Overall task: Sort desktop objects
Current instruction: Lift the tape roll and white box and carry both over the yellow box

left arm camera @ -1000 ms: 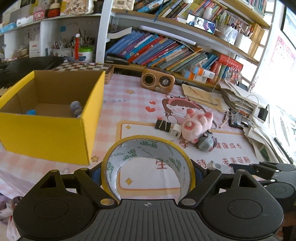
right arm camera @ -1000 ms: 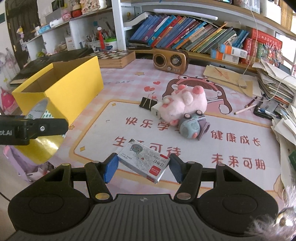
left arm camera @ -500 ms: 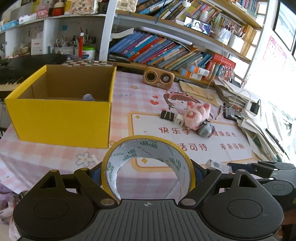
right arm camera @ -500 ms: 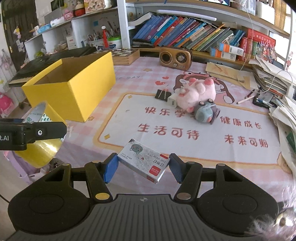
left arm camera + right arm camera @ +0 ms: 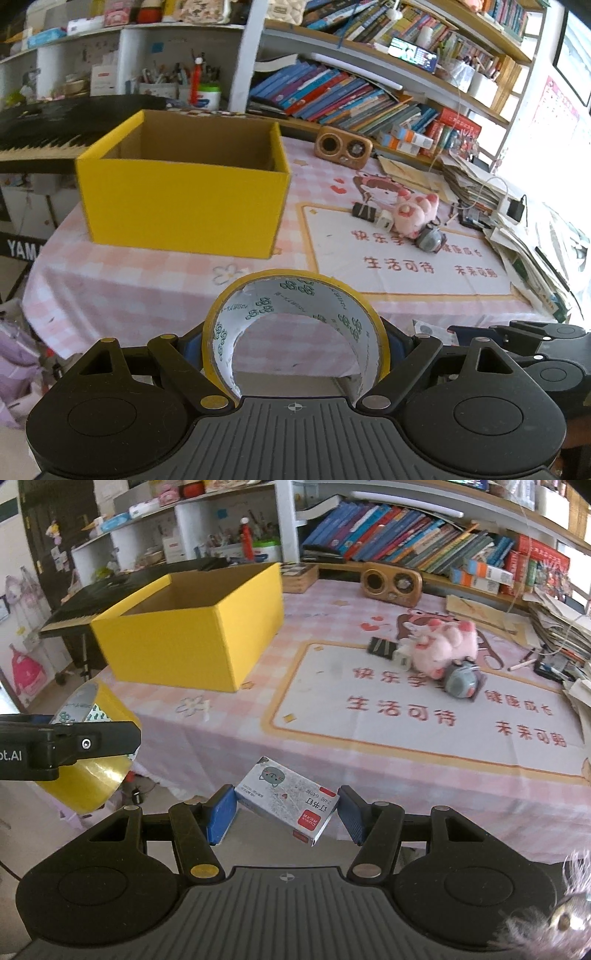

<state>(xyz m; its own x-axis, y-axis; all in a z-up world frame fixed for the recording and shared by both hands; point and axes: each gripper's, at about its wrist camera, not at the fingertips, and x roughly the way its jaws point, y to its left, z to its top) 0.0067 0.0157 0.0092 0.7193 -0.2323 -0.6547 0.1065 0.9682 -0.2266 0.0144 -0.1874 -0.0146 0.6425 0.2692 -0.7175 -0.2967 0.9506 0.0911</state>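
Both tools pulled back off table | yellow tape roll (image 5: 295,325) upright

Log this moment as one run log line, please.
left gripper: shut on tape roll | right gripper: shut on staple box | yellow box: on table, open top

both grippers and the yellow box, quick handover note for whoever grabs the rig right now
Left gripper: shut on the yellow tape roll, held off the near table edge.
Right gripper: shut on the small staple box, also short of the table.
Yellow box: open, on the left of the pink tablecloth; its contents are hidden.
Left on the mat: binder clip, white charger, pink plush, grey toy.
Next, probably: drop both held items into the box.
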